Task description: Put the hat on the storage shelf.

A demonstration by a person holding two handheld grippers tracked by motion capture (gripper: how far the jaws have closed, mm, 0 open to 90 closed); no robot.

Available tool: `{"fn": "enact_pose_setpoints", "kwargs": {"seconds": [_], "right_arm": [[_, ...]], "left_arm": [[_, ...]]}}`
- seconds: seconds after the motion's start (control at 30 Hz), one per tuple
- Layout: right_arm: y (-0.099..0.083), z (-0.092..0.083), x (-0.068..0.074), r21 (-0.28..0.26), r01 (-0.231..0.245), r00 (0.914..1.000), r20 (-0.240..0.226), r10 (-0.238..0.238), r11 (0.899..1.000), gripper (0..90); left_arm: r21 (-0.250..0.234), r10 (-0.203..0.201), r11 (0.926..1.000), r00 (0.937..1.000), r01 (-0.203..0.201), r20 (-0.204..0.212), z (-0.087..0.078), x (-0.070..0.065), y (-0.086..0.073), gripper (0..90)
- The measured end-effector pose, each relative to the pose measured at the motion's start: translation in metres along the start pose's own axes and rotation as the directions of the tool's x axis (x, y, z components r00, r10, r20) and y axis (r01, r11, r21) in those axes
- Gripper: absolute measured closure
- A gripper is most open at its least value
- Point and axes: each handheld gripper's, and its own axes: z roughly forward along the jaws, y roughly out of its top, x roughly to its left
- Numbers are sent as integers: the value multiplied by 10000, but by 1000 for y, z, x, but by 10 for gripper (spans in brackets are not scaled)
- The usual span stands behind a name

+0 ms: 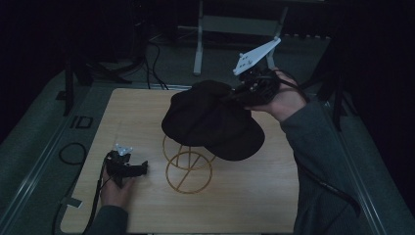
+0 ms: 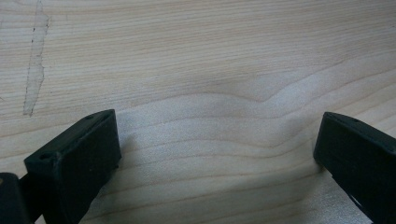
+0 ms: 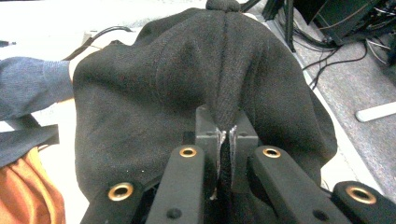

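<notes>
A black cap (image 1: 211, 120) hangs over a yellow wire stand (image 1: 188, 169) in the middle of the wooden table (image 1: 254, 196). My right gripper (image 1: 242, 94) is shut on a fold of the cap's crown at its right rear side. In the right gripper view the black cap (image 3: 187, 79) spreads ahead, with a ridge of its fabric pinched between the two pads at the right gripper (image 3: 227, 140). My left gripper (image 1: 139, 169) rests low at the table's front left, left of the stand. Its jaws stand wide apart over bare wood at the left gripper (image 2: 215, 154).
Cables (image 1: 73, 152) lie on the grey floor left of the table. A white frame leg (image 1: 198, 44) stands behind the table. A blue sleeve (image 3: 32, 84) shows at the left of the right gripper view.
</notes>
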Motion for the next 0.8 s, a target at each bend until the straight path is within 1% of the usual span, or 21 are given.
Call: {"fn": "enact_pose_setpoints", "kwargs": {"seconds": [0.07, 0.3, 0.33, 0.43, 0.53, 0.7, 0.8], "right_arm": [[2, 4, 2, 9, 14, 10000, -77, -14, 10000, 860], [6, 12, 8, -77, 286, 9986, -438, -289, 9996, 859], [7, 15, 10, -10, 316, 9983, -499, -316, 9995, 859], [8, 19, 12, 65, 427, 9975, -574, -422, 9991, 859], [7, 21, 12, 88, 395, 9973, -621, -389, 9992, 859], [5, 31, 13, 200, 392, 9958, -838, -374, 9990, 858], [3, 39, 15, 429, 418, 9952, -906, -378, 9982, 858]], "left_arm": [[-2, -1, 10000, 10000, 1, 1, 0, 0, 0, 1], [4, -3, 10000, 10000, 3, 8, 0, 0, 0, 1], [-2, 0, 10000, 10000, 0, 2, 0, 0, 0, 1], [29, 19, 10000, 10000, -19, 14, 0, 0, 0, 1], [32, 2, 10000, 10000, -3, 30, 0, 0, 0, 1], [29, 5, 10000, 10000, -5, 24, 0, 0, 0, 1], [29, -4, 10000, 10000, 4, 25, 0, 0, 0, 1]]}}
